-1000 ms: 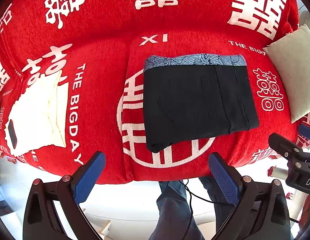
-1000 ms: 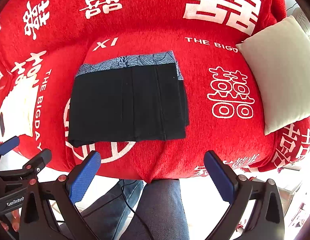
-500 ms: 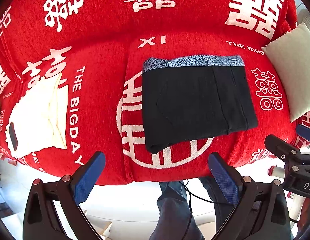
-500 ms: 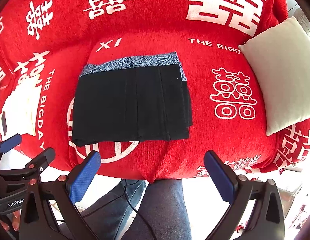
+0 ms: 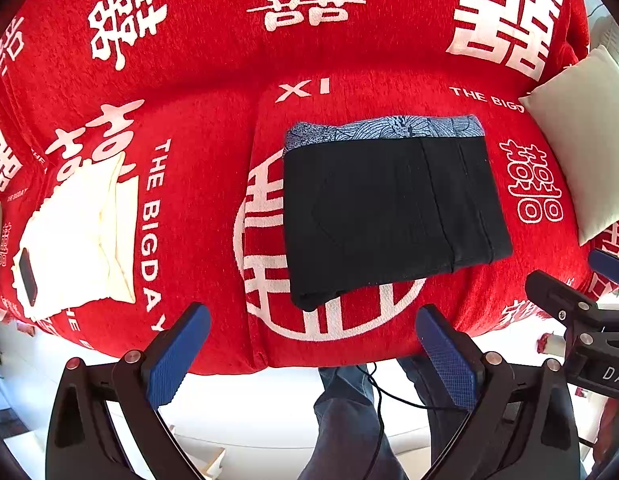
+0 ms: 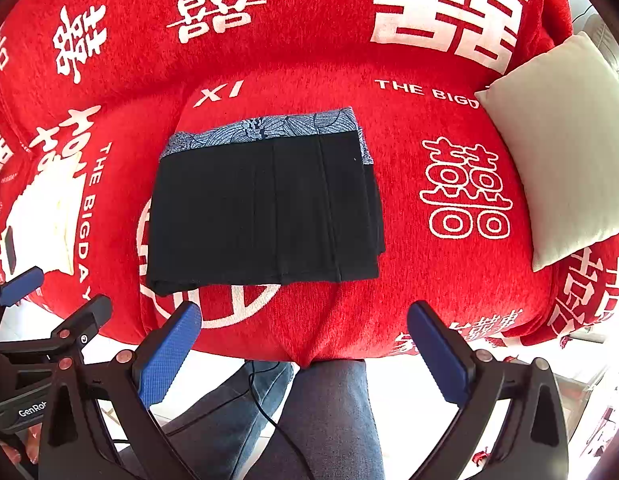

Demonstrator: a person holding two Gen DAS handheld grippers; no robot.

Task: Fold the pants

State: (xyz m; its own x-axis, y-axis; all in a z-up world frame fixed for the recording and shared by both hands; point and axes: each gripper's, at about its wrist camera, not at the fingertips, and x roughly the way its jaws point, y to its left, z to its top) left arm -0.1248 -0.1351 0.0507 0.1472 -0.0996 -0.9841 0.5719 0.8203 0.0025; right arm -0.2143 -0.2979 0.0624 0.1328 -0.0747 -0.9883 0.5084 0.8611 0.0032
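Blue-padded fingers stand wide apart on both units: the left hand-held gripper (image 5: 312, 354) and the right hand-held gripper (image 6: 303, 350) hold nothing and hover off the sofa's front edge. Their lower frames are cut off by the picture border. Below, only the person's jeans (image 6: 333, 420) show. The black pants (image 5: 389, 216) lie folded into a compact rectangle on the red patterned sofa cover (image 5: 213, 112), centre seat, with the blue-grey printed lining (image 5: 385, 130) exposed along the far edge.
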